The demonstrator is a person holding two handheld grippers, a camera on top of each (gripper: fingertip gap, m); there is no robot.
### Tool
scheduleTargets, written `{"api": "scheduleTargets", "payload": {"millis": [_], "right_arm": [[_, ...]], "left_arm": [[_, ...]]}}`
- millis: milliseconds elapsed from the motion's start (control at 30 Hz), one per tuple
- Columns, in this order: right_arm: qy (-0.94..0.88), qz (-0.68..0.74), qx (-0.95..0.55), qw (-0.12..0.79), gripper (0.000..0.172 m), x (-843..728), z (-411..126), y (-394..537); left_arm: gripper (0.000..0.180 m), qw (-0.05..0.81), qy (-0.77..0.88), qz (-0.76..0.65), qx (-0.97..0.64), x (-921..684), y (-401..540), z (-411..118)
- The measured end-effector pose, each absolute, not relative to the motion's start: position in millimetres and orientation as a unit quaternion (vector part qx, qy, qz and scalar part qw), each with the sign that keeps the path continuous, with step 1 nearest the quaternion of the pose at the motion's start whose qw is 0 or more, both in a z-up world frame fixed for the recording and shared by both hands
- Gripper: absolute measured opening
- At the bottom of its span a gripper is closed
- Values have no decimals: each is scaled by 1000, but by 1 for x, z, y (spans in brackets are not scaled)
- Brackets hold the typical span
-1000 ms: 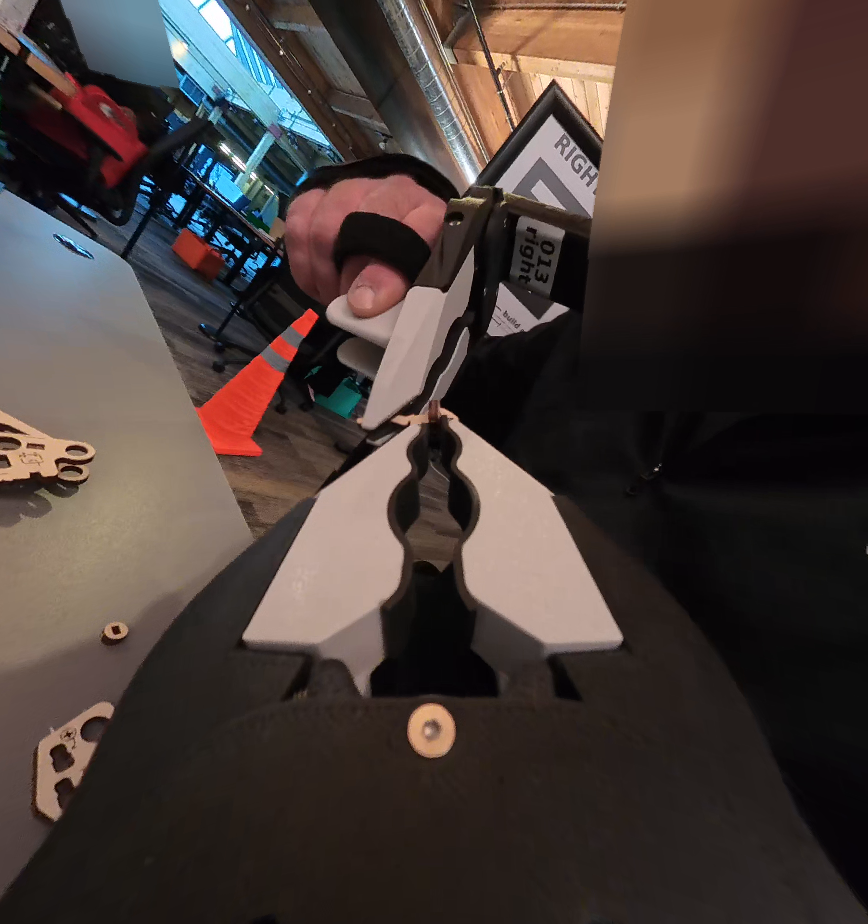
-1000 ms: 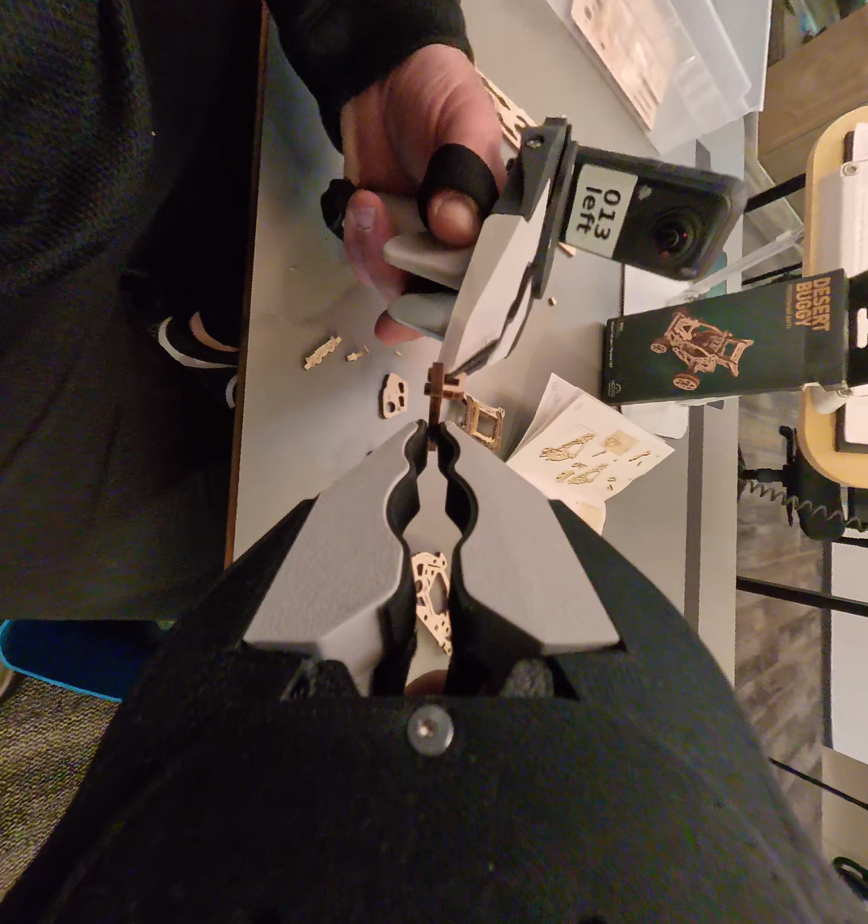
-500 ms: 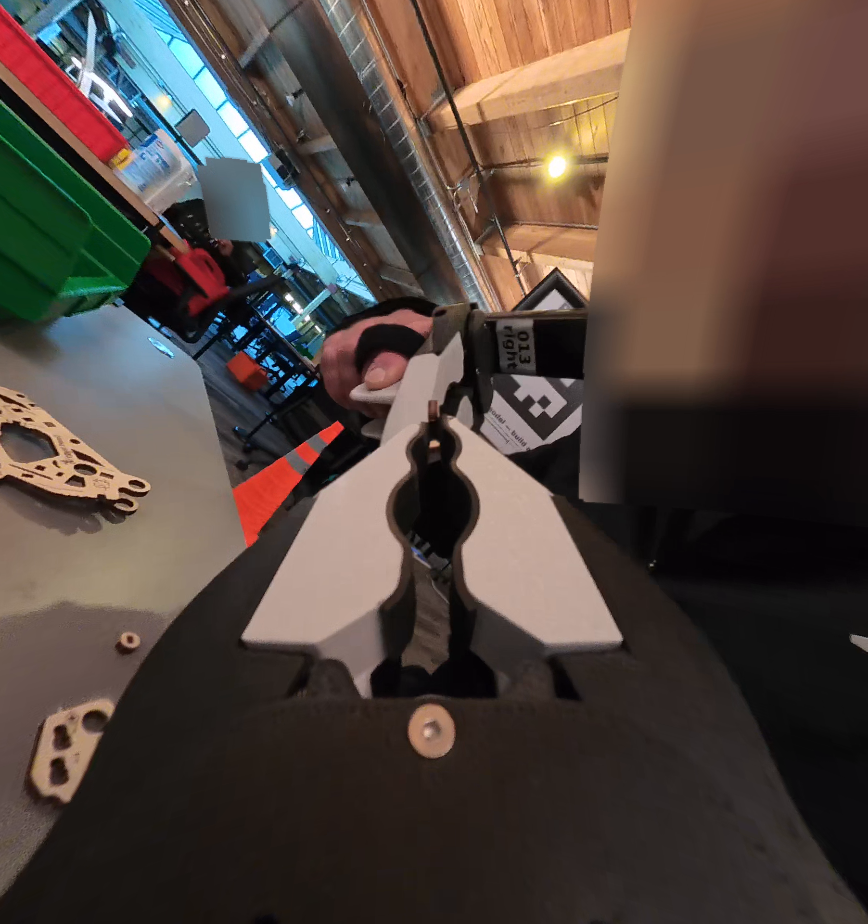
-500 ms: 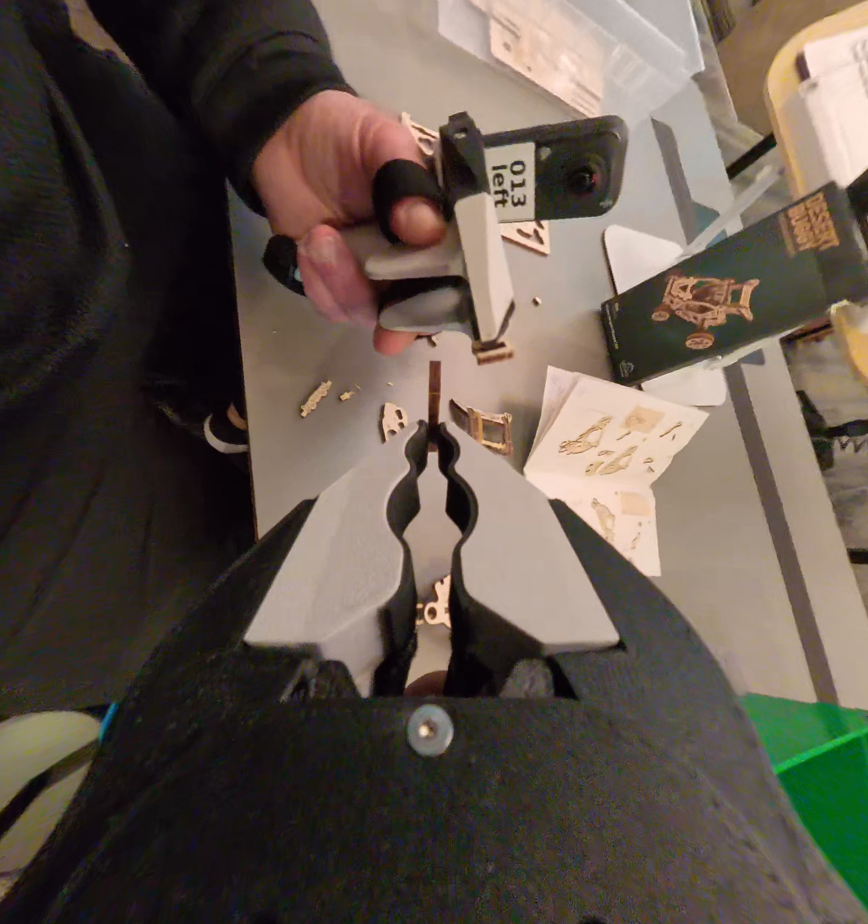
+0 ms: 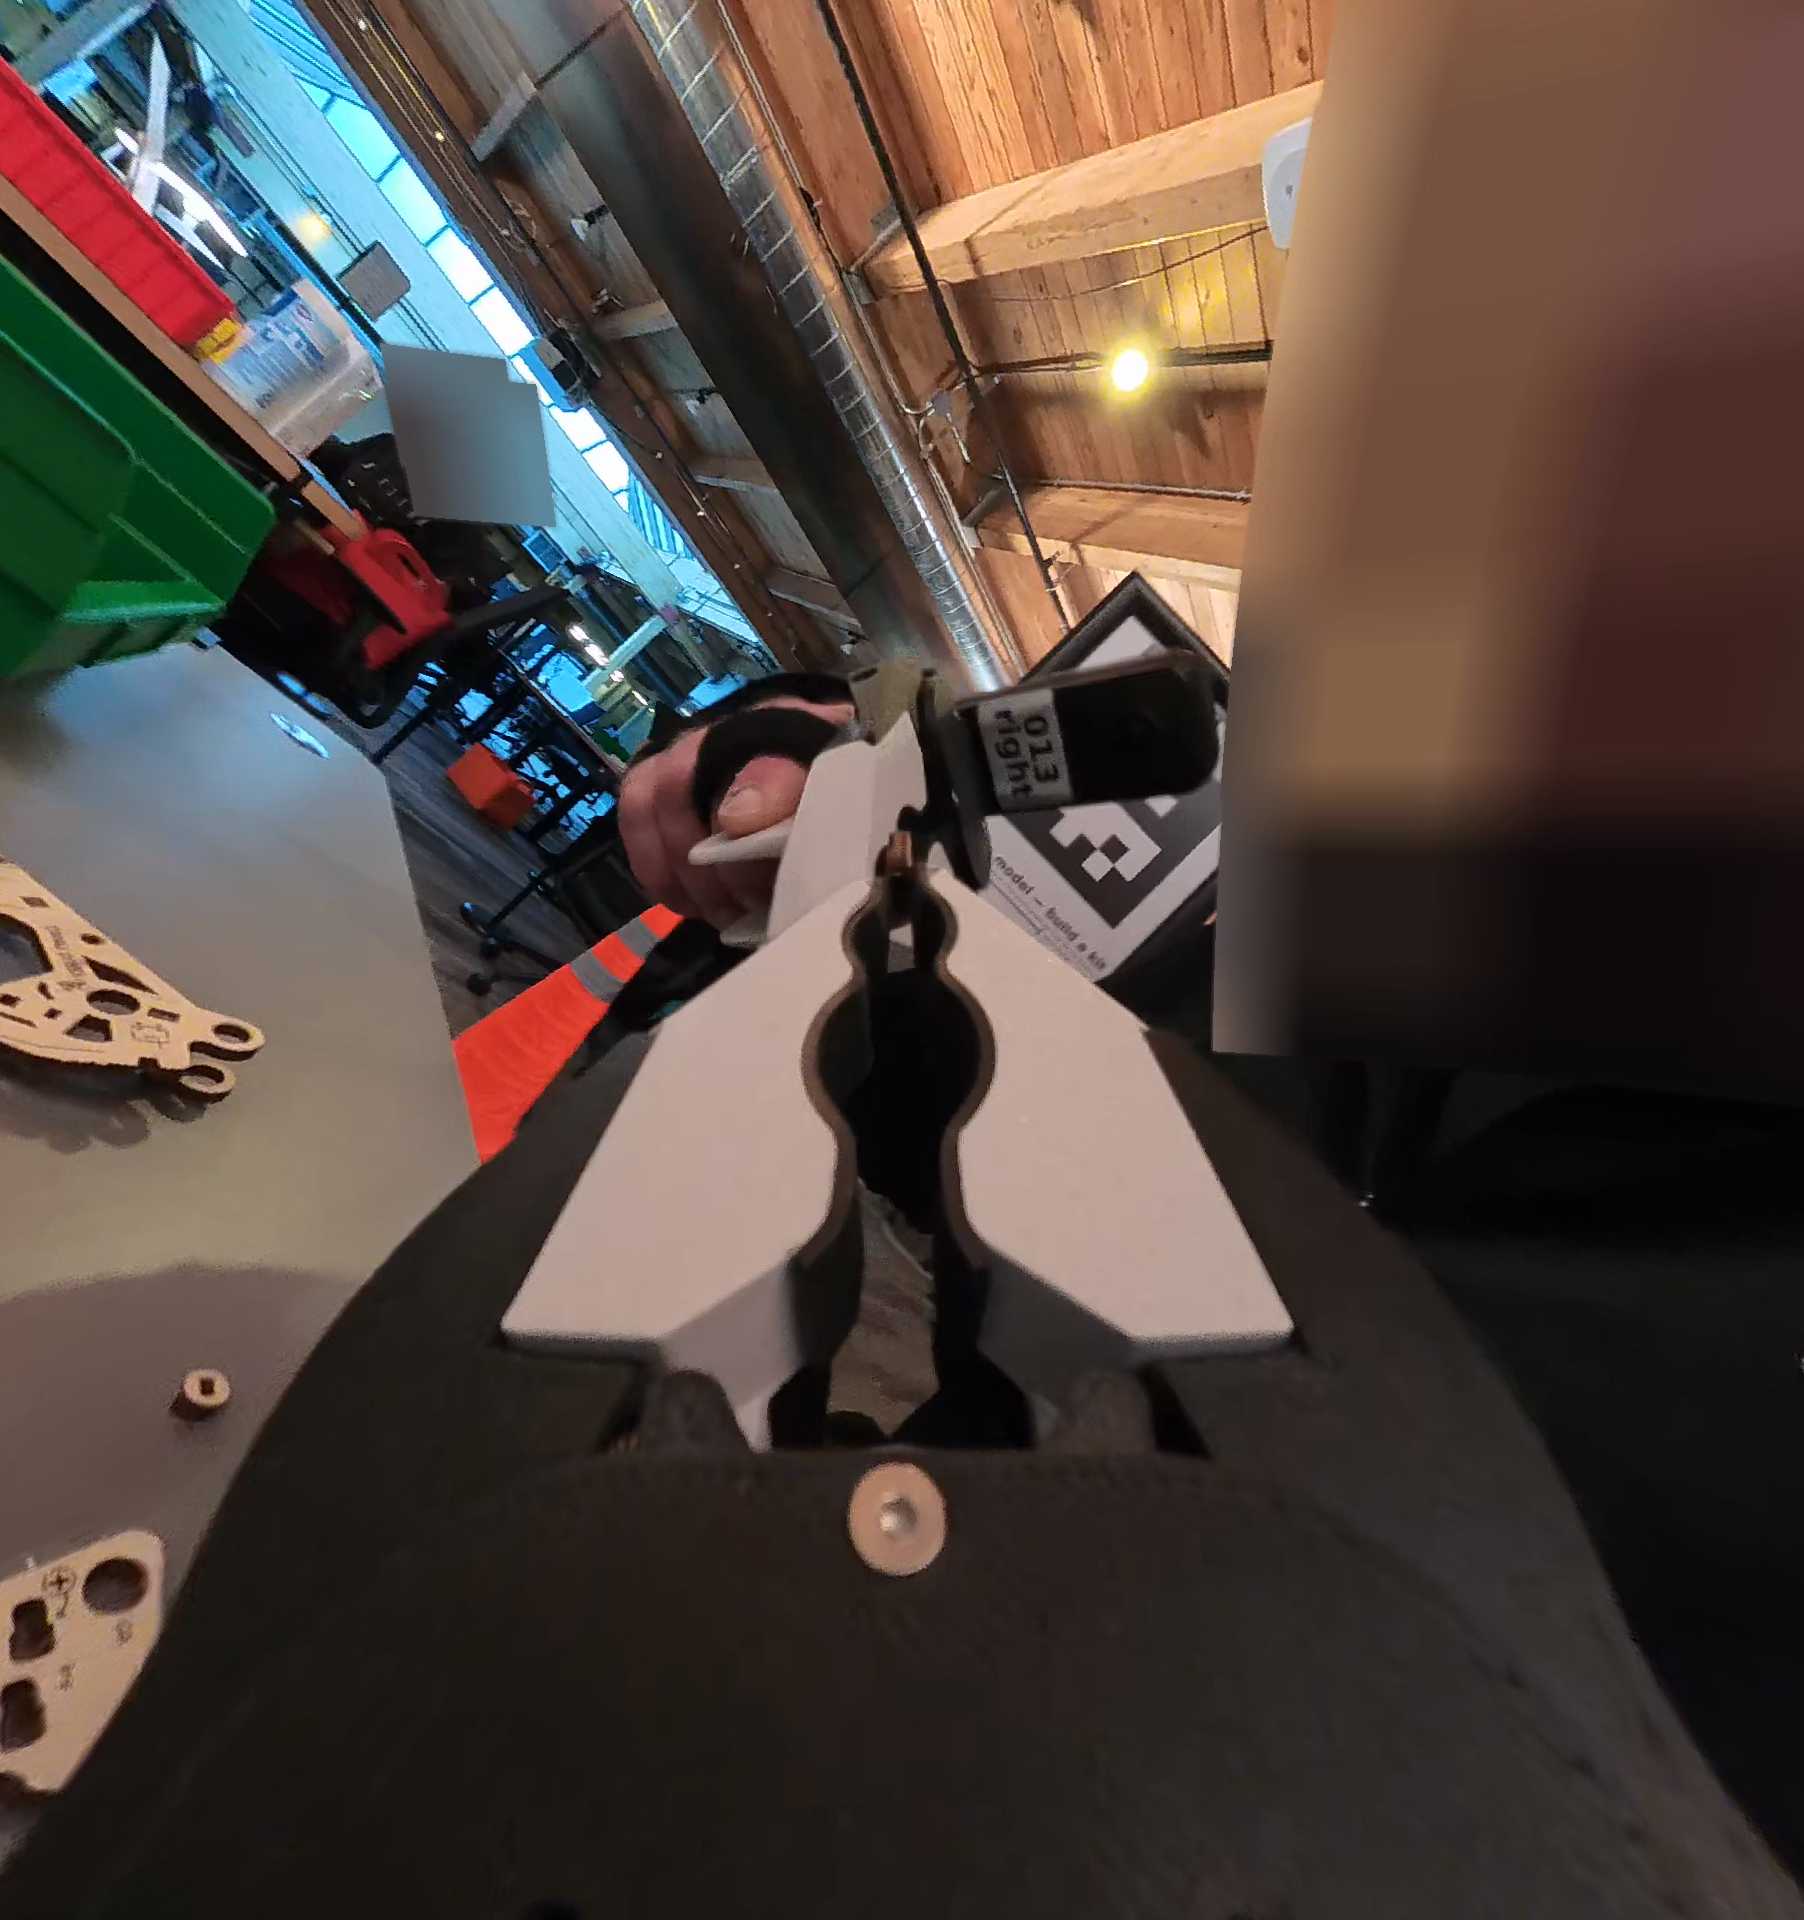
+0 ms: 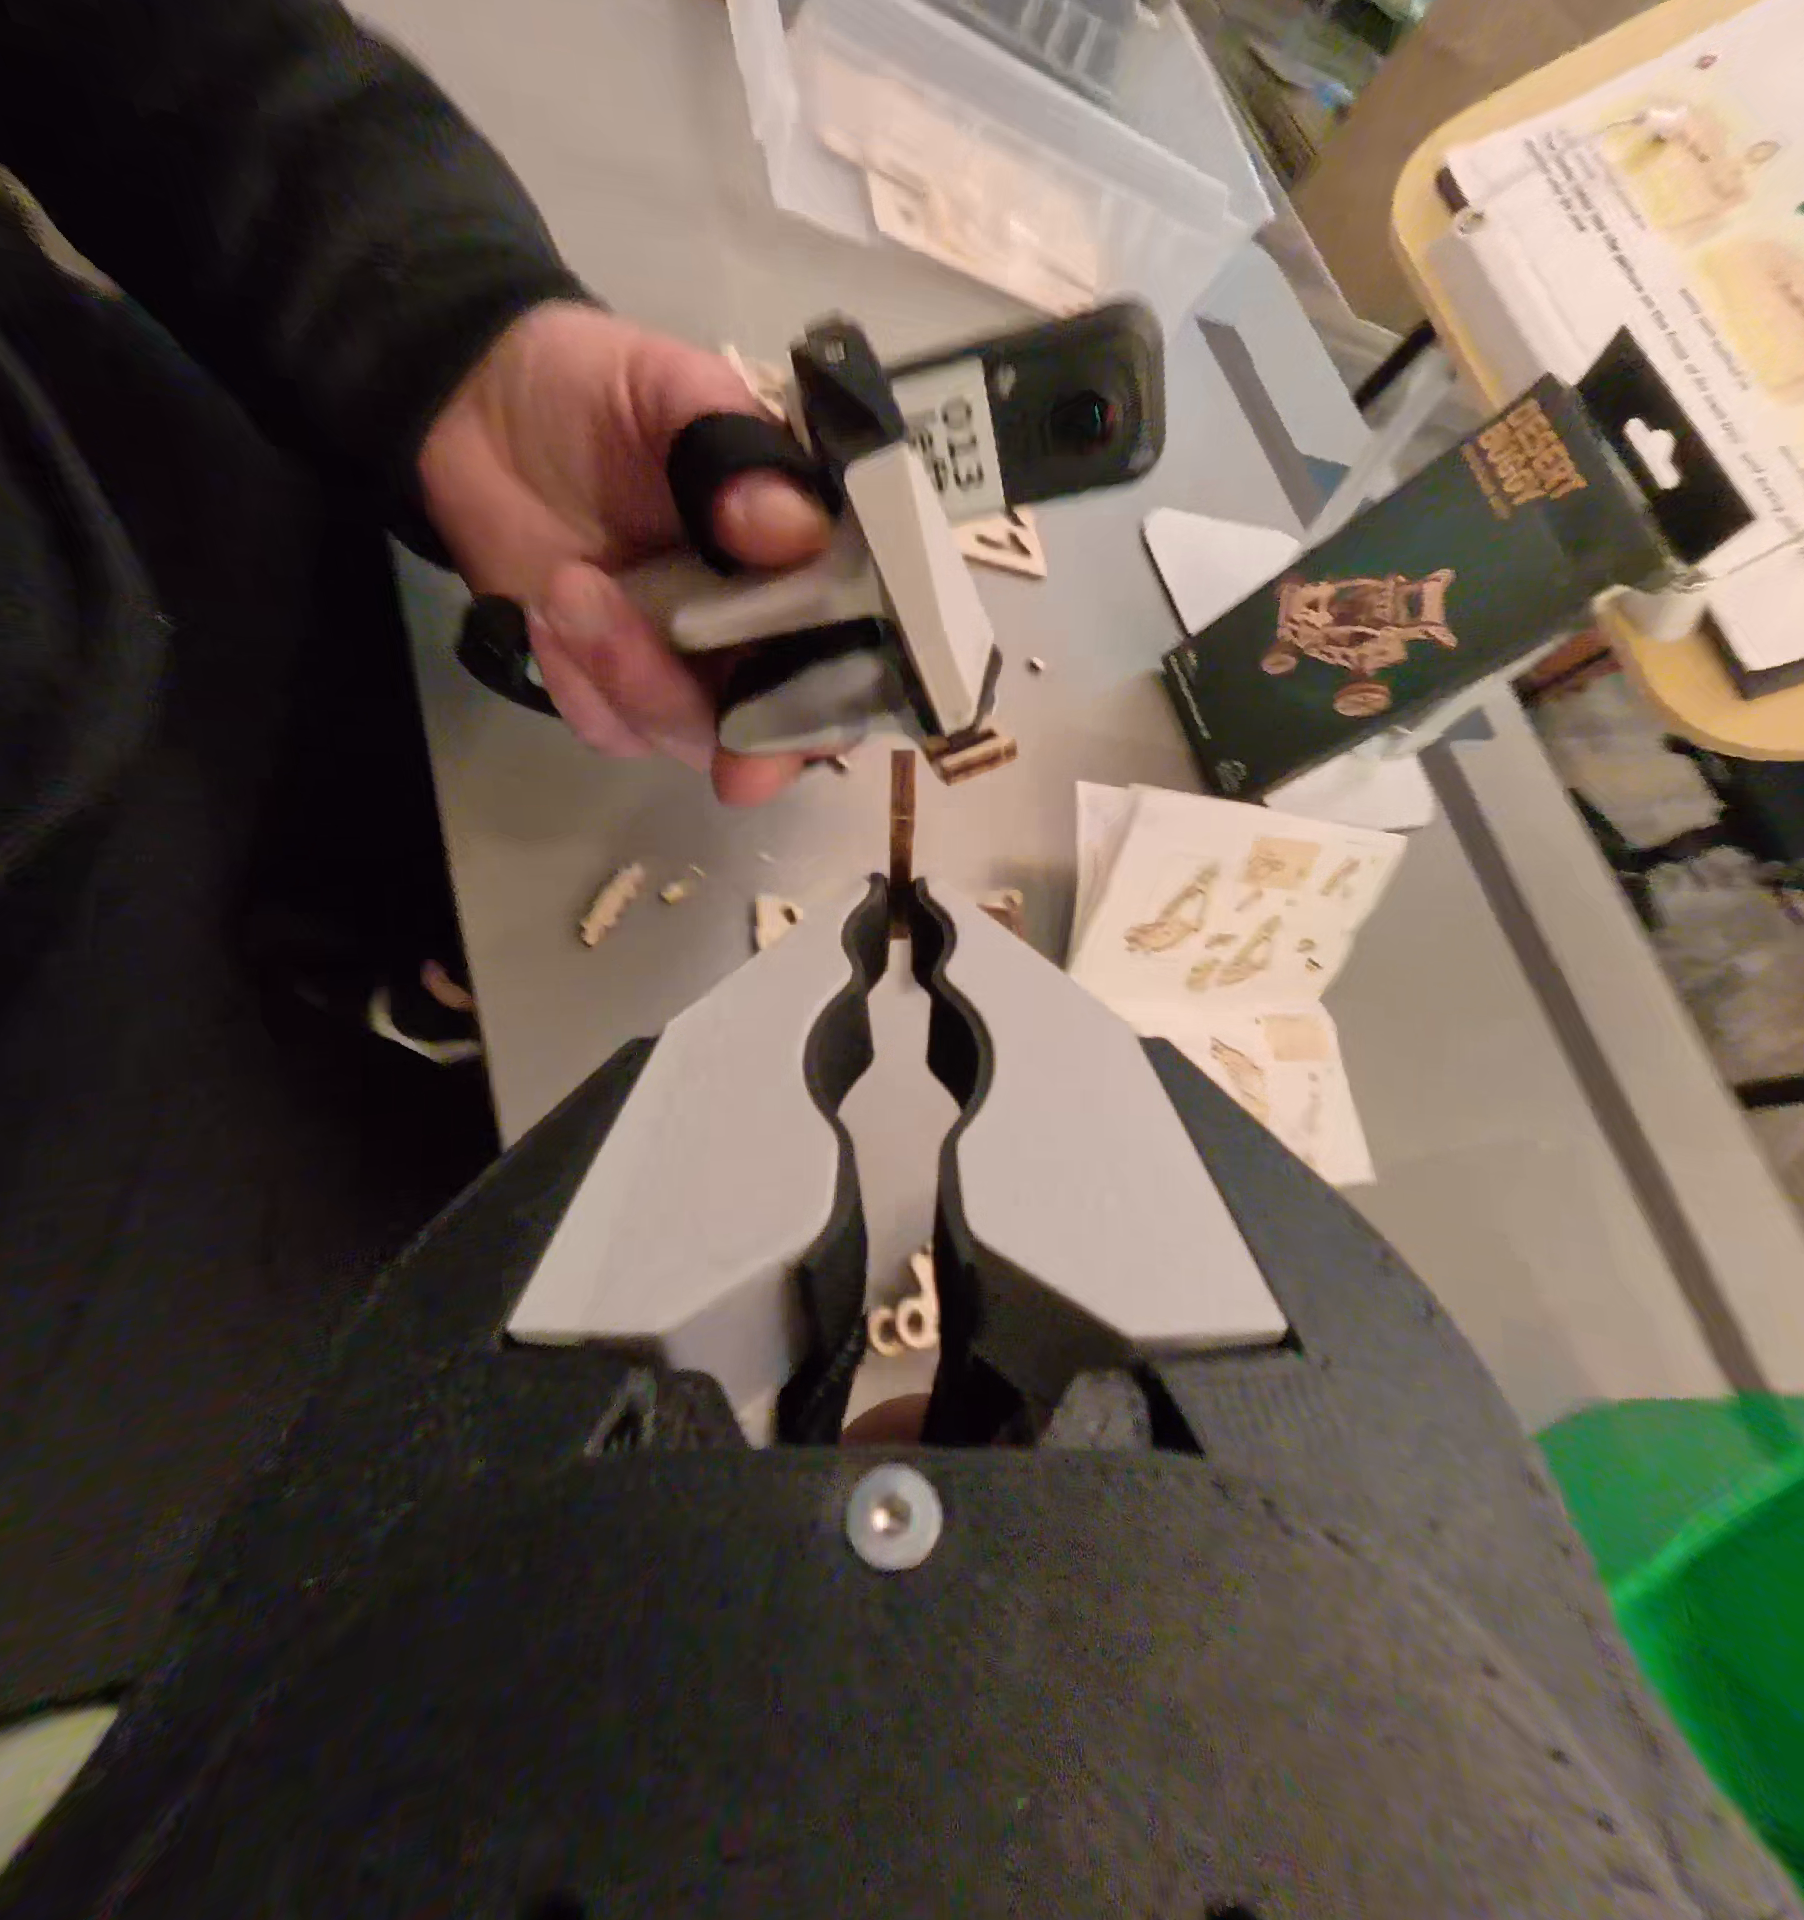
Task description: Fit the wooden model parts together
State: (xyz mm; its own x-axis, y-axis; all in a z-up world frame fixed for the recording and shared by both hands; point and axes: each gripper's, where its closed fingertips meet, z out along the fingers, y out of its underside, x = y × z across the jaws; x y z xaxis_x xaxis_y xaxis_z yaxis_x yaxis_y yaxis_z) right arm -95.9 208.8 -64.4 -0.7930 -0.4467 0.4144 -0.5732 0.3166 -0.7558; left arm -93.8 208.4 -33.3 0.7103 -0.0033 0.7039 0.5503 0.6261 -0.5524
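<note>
Centre frame, right claw [image 6: 900, 894] pinches thin wood strip [image 6: 901, 821]; upper centre, left claw [image 6: 965, 732] pinches small wood block [image 6: 973, 753] over table [image 6: 586, 790].

both tongs, left [image 6: 965, 743] and right [image 6: 900, 894], raised tip to tip, each clamped on a small wooden piece
</note>
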Motion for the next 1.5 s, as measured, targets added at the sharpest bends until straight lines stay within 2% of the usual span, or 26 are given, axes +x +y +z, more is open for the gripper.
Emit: {"api": "scheduleTargets", "payload": {"millis": [33,133,333,567,867,1267,1500], "right_arm": [[-810,481,322,92,1,-99,-66,209],[-811,448,338,164,1,-107,-71,209],[-827,389,320,248,1,-141,-82,235],[-840,340,303,294,1,-165,-106,258],[-846,469,204,153,1,-139,-96,236],[-755,624,-46,-193,1,-131,-62,211],[-712,647,-94,-258,1,-117,-46,196]], "left_arm": [[1,832,-342,-155,-408,-94,209,-32],[1,820,-351,-118,-437,-96,207,-33],[1,766,-387,-71,-509,-100,205,-55],[1,743,-404,-46,-532,-108,204,-68],[1,726,-416,0,-547,-118,205,-70],[1,716,-448,44,-533,-119,178,-67],[1,738,-456,34,-496,-122,173,-61]]}}
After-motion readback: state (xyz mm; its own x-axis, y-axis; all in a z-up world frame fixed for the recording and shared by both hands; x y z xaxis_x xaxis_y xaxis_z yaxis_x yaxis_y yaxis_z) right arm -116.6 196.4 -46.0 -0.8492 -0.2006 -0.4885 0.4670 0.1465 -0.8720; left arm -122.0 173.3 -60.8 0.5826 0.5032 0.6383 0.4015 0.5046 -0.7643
